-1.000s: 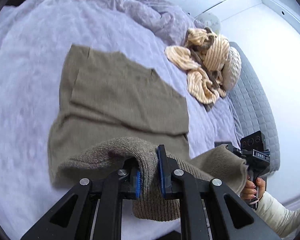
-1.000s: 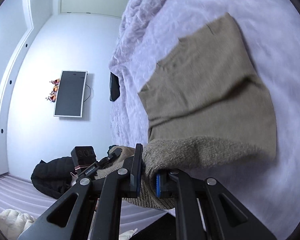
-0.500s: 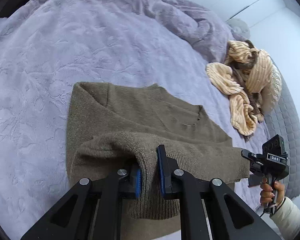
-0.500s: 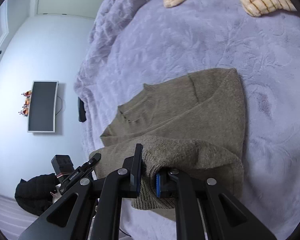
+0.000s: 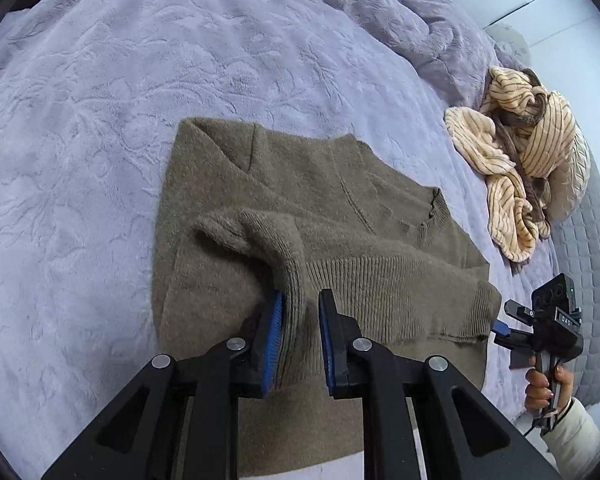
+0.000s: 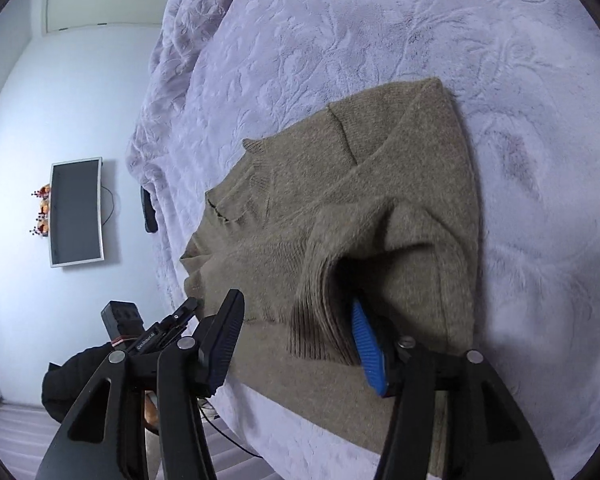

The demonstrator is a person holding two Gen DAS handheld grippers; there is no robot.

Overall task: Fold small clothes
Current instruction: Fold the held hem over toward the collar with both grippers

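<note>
An olive-brown knitted sweater (image 5: 332, 216) lies folded on the lilac embossed bedspread (image 5: 100, 120), its ribbed hem doubled back up over the body toward the neckline. The left gripper (image 5: 300, 332) has its blue-padded fingers parted, a raised ridge of the ribbed hem standing between them and touching the left pad only. The right gripper (image 6: 296, 328) is spread wide over the other end of the hem, its blue pad tucked under a lifted fold of knit and the other finger clear of the cloth. A cream striped garment (image 5: 516, 156) sits bunched well apart from the sweater, near the bed's far edge. A wall-mounted television (image 6: 76, 212) shows in the right wrist view.
</note>
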